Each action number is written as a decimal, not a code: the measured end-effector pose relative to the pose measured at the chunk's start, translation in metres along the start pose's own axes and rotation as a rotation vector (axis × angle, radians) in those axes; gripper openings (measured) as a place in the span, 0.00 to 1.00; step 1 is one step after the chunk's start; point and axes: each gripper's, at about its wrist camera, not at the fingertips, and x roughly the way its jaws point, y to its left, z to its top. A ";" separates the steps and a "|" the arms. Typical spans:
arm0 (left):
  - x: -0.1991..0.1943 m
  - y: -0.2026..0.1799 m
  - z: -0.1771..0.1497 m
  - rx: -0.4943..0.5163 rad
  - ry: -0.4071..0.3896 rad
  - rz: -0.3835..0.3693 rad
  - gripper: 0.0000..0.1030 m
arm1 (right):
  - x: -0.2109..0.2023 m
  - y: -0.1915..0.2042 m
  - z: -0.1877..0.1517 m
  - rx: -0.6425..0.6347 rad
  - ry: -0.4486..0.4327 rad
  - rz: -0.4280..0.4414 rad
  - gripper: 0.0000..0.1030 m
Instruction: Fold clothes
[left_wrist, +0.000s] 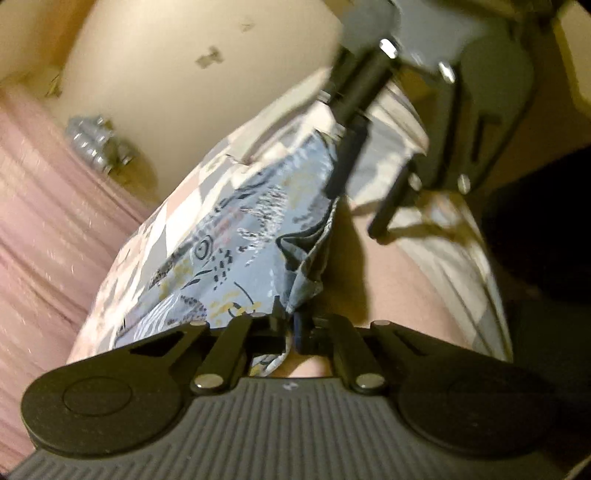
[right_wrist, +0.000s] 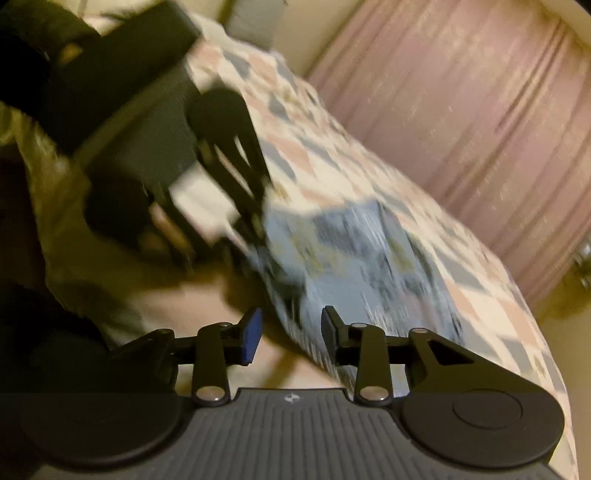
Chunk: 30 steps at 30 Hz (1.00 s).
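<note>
A light blue patterned garment (left_wrist: 236, 243) lies on a bed with a pink, grey and white checked cover (left_wrist: 155, 229). My left gripper (left_wrist: 295, 328) is shut on a bunched edge of the garment. My right gripper shows in the left wrist view (left_wrist: 369, 177) above the garment's far end, blurred. In the right wrist view the garment (right_wrist: 354, 258) is blurred, and my right gripper (right_wrist: 291, 330) is open around its near corner, with the cloth just past the right finger. The left gripper (right_wrist: 221, 192) holds the garment's far edge there.
A pink curtain (right_wrist: 480, 129) hangs beside the bed and also shows in the left wrist view (left_wrist: 48, 221). A cream wall (left_wrist: 184, 74) stands behind the bed. Silver dumbbells (left_wrist: 96, 142) lie on the floor by the curtain. A dark shape (left_wrist: 543, 240) fills the right side.
</note>
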 end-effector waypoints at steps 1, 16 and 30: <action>-0.001 0.001 0.000 -0.001 -0.006 -0.001 0.02 | 0.002 -0.001 -0.005 -0.004 0.014 -0.009 0.33; -0.014 0.006 0.000 0.016 -0.025 -0.025 0.02 | 0.052 -0.047 -0.047 -0.288 0.092 -0.172 0.34; -0.052 0.015 -0.001 -0.030 -0.038 0.009 0.01 | 0.074 -0.087 -0.083 -0.409 0.234 -0.223 0.02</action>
